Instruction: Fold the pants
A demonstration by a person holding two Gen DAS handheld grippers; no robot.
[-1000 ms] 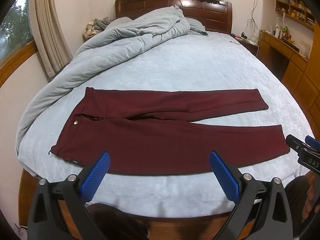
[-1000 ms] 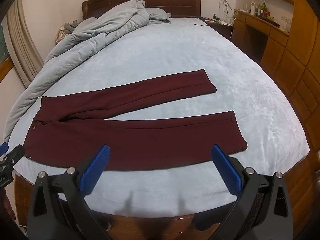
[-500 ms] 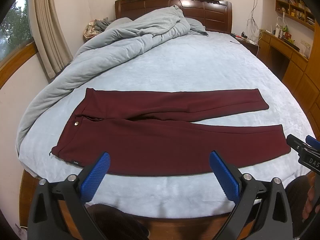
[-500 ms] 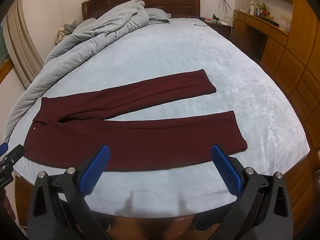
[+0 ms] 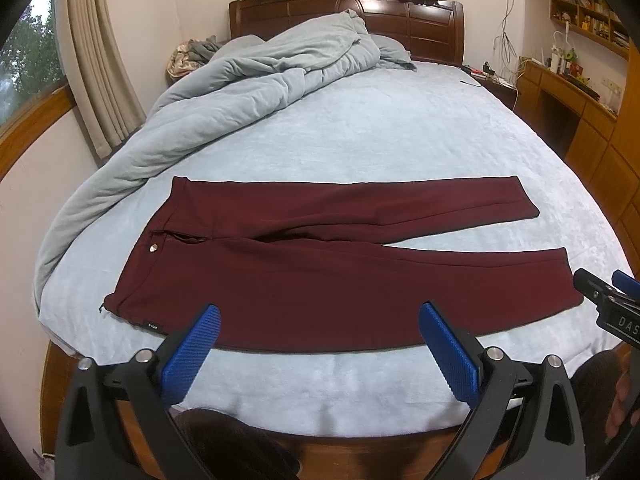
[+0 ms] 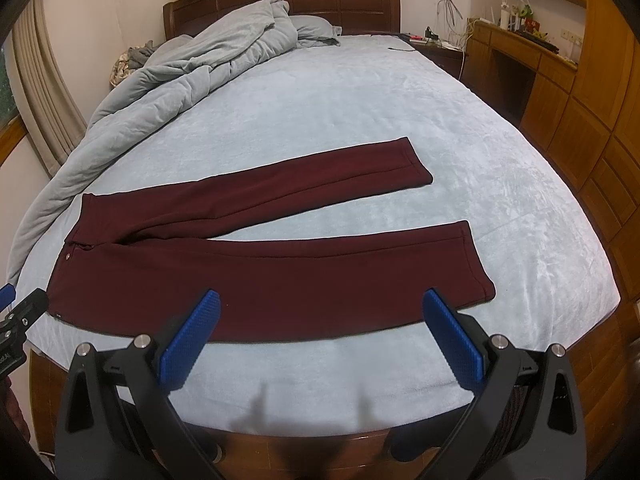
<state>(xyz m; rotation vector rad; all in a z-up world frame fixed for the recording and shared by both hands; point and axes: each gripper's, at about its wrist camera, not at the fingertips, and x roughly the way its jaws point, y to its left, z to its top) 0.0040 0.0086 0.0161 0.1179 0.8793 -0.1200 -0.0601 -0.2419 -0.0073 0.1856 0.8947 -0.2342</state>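
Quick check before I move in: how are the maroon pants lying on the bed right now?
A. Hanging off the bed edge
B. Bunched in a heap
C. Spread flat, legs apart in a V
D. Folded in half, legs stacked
C: the pants lie flat on the bed, with bare sheet showing between the two legs toward the cuffs.

Matt maroon cloth pants [image 5: 320, 276], smooth. Plush pale-blue bed [image 5: 360, 136] cover with soft nap; quilted grey duvet [image 5: 240, 92]. Glossy dark wood headboard [image 5: 420, 28]. Matt black plastic hand-held gripper [image 5: 320, 344] frames, ribbed blue pads [image 5: 192, 354], shiny metal screws.
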